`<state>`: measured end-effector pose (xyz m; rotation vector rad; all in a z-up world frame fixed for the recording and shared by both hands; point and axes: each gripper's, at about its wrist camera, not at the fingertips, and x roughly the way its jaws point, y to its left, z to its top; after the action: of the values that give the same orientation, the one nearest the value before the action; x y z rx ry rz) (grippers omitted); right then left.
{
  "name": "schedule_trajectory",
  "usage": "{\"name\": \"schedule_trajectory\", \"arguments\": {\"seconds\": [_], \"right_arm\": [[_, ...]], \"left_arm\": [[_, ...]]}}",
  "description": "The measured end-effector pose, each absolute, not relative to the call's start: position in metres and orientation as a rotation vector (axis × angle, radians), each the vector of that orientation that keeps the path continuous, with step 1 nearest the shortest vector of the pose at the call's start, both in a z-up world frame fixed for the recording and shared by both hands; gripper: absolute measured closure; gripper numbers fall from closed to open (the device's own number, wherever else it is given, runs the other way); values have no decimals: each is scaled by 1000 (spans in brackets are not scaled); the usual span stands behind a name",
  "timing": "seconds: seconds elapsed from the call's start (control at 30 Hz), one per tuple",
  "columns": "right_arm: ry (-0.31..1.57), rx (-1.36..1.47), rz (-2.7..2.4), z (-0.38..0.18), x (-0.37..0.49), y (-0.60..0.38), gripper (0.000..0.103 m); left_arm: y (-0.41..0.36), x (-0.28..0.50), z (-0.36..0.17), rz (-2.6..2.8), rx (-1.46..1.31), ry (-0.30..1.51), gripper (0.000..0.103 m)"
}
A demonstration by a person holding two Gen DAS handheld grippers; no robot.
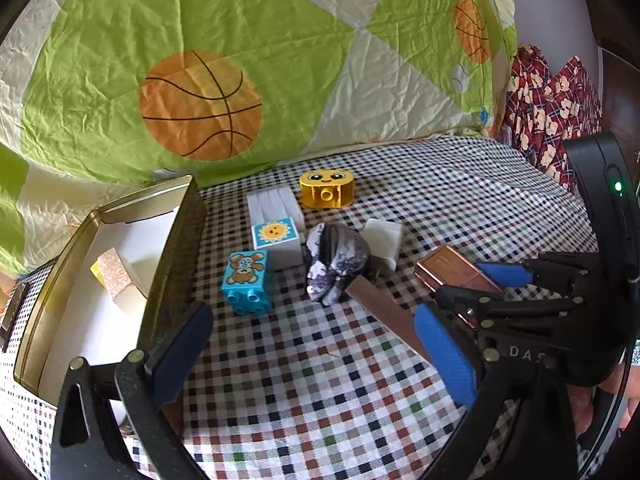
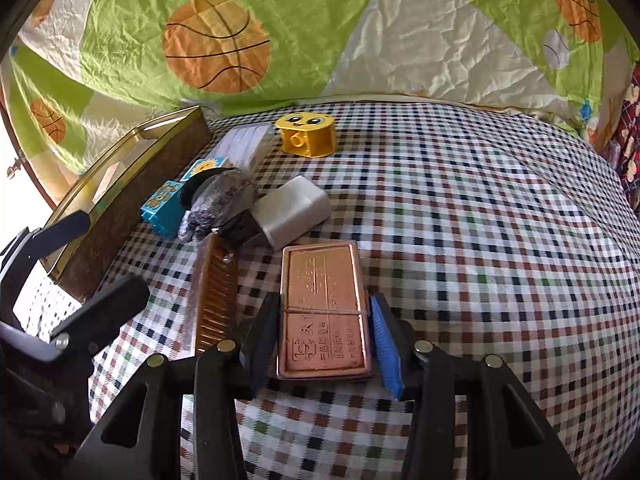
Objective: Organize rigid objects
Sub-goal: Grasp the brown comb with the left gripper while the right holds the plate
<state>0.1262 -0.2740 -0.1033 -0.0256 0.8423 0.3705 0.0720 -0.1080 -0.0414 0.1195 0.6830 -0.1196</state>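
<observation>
My right gripper (image 2: 326, 340) squeezes the hard, smooth copper tin (image 2: 323, 312) by its long sides; my left gripper (image 1: 312, 360) hangs wide.

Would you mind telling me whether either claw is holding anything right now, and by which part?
The right claw grips the copper-coloured tin by its two long sides, near the end closest to the camera. The left claw is open and holds nothing.

On your bed (image 1: 320, 380) the tin (image 1: 168, 264) sits at the left, toy blocks (image 1: 248, 282) just beside its right wall. The pouch (image 1: 336, 262) lies right of the blocks, touching the soap-like bar (image 1: 384, 236). The comb (image 2: 216, 300) lies left of the metal case (image 2: 324, 312). The face block (image 1: 326, 190) sits behind all.
</observation>
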Motion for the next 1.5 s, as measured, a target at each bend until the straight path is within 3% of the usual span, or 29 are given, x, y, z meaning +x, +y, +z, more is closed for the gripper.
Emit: {"name": "schedule_trajectory", "arguments": {"seconds": [0.13,0.23,0.33,0.4,0.6,0.67,1.5], "right_arm": [[842,4,343,-104,129,-289,55],[843,27,346,-104,131,-294,55],[842,16,346,-104,132,-297,55],[841,16,346,-104,131,-298,55],[839,-6,350,-104,131,-290,55],[840,-8,350,-104,131,-288,55],[682,3,384,-87,109,-272,55]], "left_arm": [[-118,79,-47,-134,99,717,3],[-124,85,-53,-164,76,762,13],[-131,91,-61,-190,75,809,31],[-135,95,-67,-211,77,841,49],[-137,99,-72,-256,68,882,82],[-136,97,-71,-270,65,882,89],[-107,83,-54,-233,15,732,89]]}}
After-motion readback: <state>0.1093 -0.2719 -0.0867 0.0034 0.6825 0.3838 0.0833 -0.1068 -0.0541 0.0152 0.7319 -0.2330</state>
